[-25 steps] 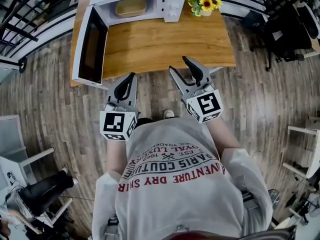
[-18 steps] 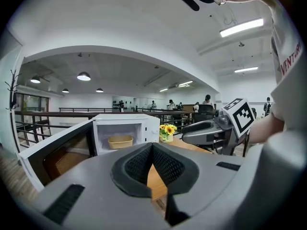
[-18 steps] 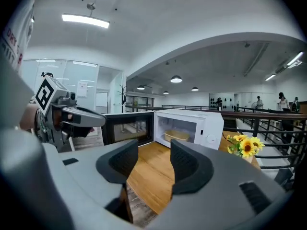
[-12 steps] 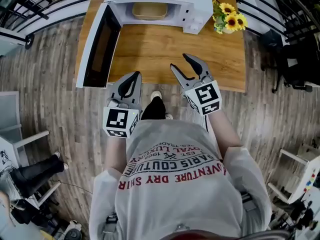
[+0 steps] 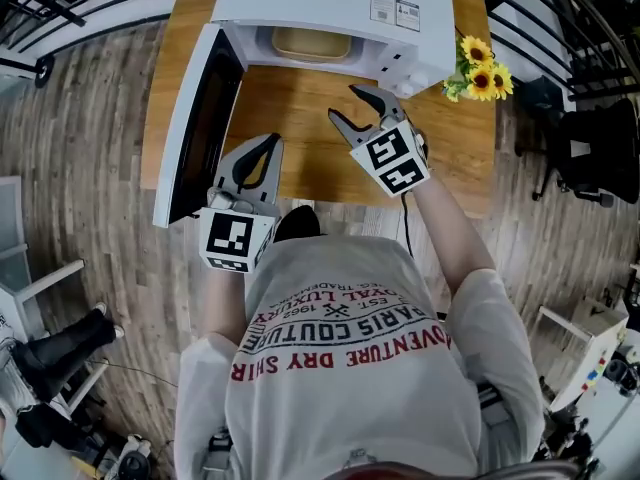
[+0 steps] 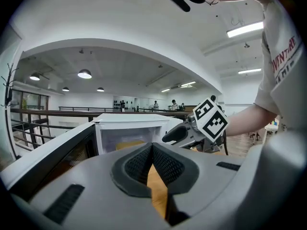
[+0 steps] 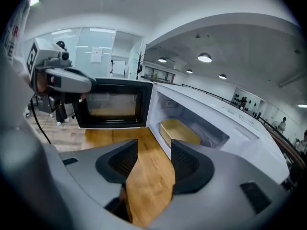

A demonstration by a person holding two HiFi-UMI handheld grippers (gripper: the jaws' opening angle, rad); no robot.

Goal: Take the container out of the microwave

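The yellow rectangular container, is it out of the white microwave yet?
No, the yellow rectangular container sits inside the white microwave, ahead of the open, empty right hand-held gripper.

An open office hall, judging by railings, swivel chair and strip lights.

Microwave was white. Container was pale tan. Table showed orange-brown wood grain. Sunflowers were yellow, dark-centred. Floor was grey-brown planking.
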